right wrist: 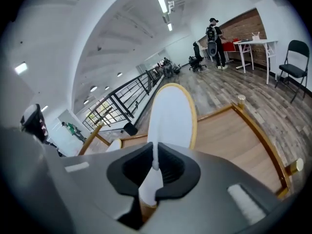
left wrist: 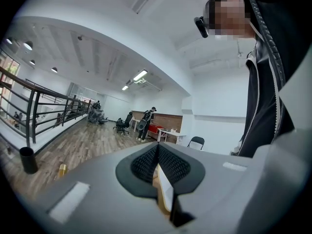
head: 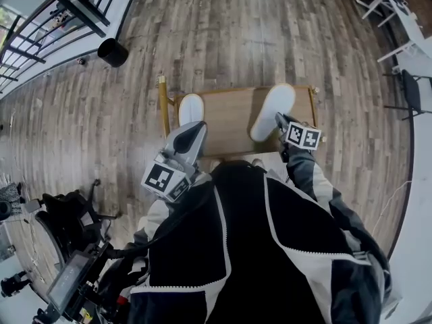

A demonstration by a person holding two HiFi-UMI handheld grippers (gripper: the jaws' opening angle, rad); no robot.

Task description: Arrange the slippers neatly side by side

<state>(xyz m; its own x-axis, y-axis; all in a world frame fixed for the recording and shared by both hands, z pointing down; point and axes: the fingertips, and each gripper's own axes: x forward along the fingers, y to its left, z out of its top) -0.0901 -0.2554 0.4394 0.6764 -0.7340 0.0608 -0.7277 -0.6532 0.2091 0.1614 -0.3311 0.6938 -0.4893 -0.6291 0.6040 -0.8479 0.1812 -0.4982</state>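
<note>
On the low wooden surface [head: 229, 123] with gold-coloured rails, two white slippers lie well apart. The left slipper [head: 191, 108] sits close to the left rail with its toe pointing away from the person. The right slipper [head: 273, 111] sits toward the right rail and is angled, its toe leaning outward to the right.

Right gripper [head: 279, 121]: it reaches in over the near right part of the surface. In the right gripper view its jaws are drawn in narrow on the near edge of the right slipper [right wrist: 171, 116], and a thin white rim is pinched between the pads. Whether that end is lifted clear of the wood cannot be told. The left slipper [right wrist: 114, 144] shows as a small white patch to the far left in this view.

Left gripper [head: 194, 130]: it is held up in front of the person's jacket, with its tip just short of the near end of the left slipper in the head view. Contact cannot be confirmed. The left gripper view looks up across the room and ceiling, and there the left gripper [left wrist: 157, 152] has its jaws fully together with no slipper between them.

Also noted: a black bin [head: 112, 52] stands on the plank floor beyond the surface, well clear of it.
</note>
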